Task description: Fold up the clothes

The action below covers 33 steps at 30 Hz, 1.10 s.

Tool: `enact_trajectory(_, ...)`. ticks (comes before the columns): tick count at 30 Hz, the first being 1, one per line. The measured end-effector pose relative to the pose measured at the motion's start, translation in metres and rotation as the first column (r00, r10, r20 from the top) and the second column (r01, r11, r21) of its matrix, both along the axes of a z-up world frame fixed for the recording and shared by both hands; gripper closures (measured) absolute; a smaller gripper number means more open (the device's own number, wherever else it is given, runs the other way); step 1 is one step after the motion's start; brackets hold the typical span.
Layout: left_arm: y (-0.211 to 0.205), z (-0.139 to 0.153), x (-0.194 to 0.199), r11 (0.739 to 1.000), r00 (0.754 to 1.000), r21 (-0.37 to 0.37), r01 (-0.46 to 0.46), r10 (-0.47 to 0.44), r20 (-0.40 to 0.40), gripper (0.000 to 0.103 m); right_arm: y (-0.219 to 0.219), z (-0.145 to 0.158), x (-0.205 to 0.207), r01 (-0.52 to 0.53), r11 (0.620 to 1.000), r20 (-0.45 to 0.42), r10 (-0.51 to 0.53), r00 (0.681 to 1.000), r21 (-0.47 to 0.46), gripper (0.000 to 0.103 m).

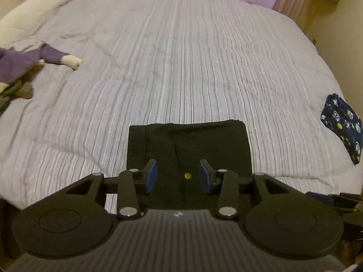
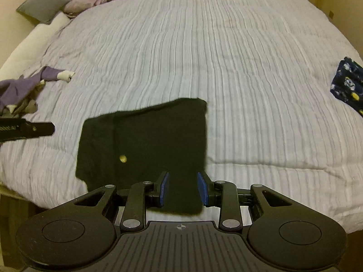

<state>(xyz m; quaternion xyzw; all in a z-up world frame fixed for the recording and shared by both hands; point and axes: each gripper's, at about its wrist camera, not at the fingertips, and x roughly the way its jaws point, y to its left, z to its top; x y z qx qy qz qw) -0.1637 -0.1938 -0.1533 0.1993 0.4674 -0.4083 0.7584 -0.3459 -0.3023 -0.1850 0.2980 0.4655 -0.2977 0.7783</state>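
Two wrist views over a bed, folding in hand. My left gripper (image 1: 178,176) hangs above the black garment (image 1: 189,149), its blue pads standing apart with nothing pinched between them; the cloth lies below on the bedspread, not in the jaws. My right gripper (image 2: 183,188) is likewise parted, and although dark cloth shows between its pads, I see no pad pressing on it, so I judge this one empty as well.

The black garment (image 2: 145,140) lies as a compact, nearly square packet near the front edge of the bed, a small brass-coloured button (image 2: 122,158) showing on its upper face. Its squared outline suggests the folds are made and that I have let it rest flat so it keeps its shape.

At the left, a heap of unfolded clothes (image 2: 20,90), purple with a white cuff, lies well apart from the packet, presumably the stock to work through. At the right edge a dark blue printed piece (image 1: 342,127) lies alone, seemingly a finished item set aside.

The surface is a pale ribbed bedspread (image 2: 204,56), soft and lightly rumpled. Pillows (image 2: 43,4) lie at the far left corner; pink curtains hang behind.
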Motion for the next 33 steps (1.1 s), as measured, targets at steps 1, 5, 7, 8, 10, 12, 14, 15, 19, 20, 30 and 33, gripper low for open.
enact_trajectory(1,0.005,0.003,-0.008,1.000,1.000,-0.002,-0.015,0.015,0.005,0.066,0.001,0.000,-0.008,-0.010,1.000,0.002,0.010,1.000,0.005,0.071)
enact_trajectory(5,0.031,0.012,-0.033,0.998,0.997,-0.001,-0.071,0.071,0.029,0.064,0.012,0.009,-0.026,-0.064,0.998,0.023,0.064,0.998,-0.001,0.071)
enact_trajectory(7,0.045,0.015,-0.042,0.995,0.994,0.001,-0.102,0.101,0.040,0.064,0.017,0.012,-0.031,-0.088,0.996,0.036,0.088,0.995,-0.008,0.071)
enact_trajectory(8,0.053,0.016,-0.046,0.993,0.992,0.001,-0.122,0.122,0.044,0.064,0.020,0.012,-0.032,-0.102,0.995,0.039,0.102,0.994,-0.007,0.071)
enact_trajectory(10,0.068,0.021,-0.052,0.989,0.988,-0.003,-0.150,0.150,0.048,0.063,0.027,0.011,-0.033,-0.131,0.991,0.041,0.131,0.991,-0.002,0.071)
enact_trajectory(12,0.083,0.023,-0.055,0.984,0.983,-0.005,-0.176,0.176,0.055,0.060,0.036,0.009,-0.032,-0.166,0.986,0.041,0.165,0.985,0.004,0.071)
enact_trajectory(14,0.098,0.025,-0.058,0.979,0.977,-0.003,-0.203,0.202,0.061,0.059,0.045,0.008,-0.031,-0.202,0.979,0.038,0.202,0.979,0.010,0.071)
enact_trajectory(15,0.105,0.025,-0.060,0.976,0.974,0.000,-0.216,0.216,0.064,0.059,0.049,0.006,-0.030,-0.218,0.976,0.037,0.217,0.975,0.016,0.071)
enact_trajectory(19,0.127,0.027,-0.068,0.967,0.965,0.005,-0.253,0.252,0.071,0.058,0.063,0.004,-0.031,-0.258,0.966,0.037,0.257,0.966,0.026,0.071)
enact_trajectory(20,0.131,0.028,-0.070,0.966,0.963,0.005,-0.260,0.259,0.073,0.058,0.066,0.004,-0.032,-0.265,0.964,0.038,0.264,0.964,0.025,0.071)
enact_trajectory(30,0.146,0.026,-0.090,0.965,0.963,0.011,-0.261,0.259,0.068,0.053,0.080,0.007,-0.043,-0.268,0.963,0.042,0.267,0.963,0.009,0.031)
enact_trajectory(33,0.145,0.020,-0.097,0.970,0.969,0.026,-0.243,0.241,0.060,0.051,0.082,0.003,-0.047,-0.263,0.965,0.019,0.262,0.965,0.021,0.031)
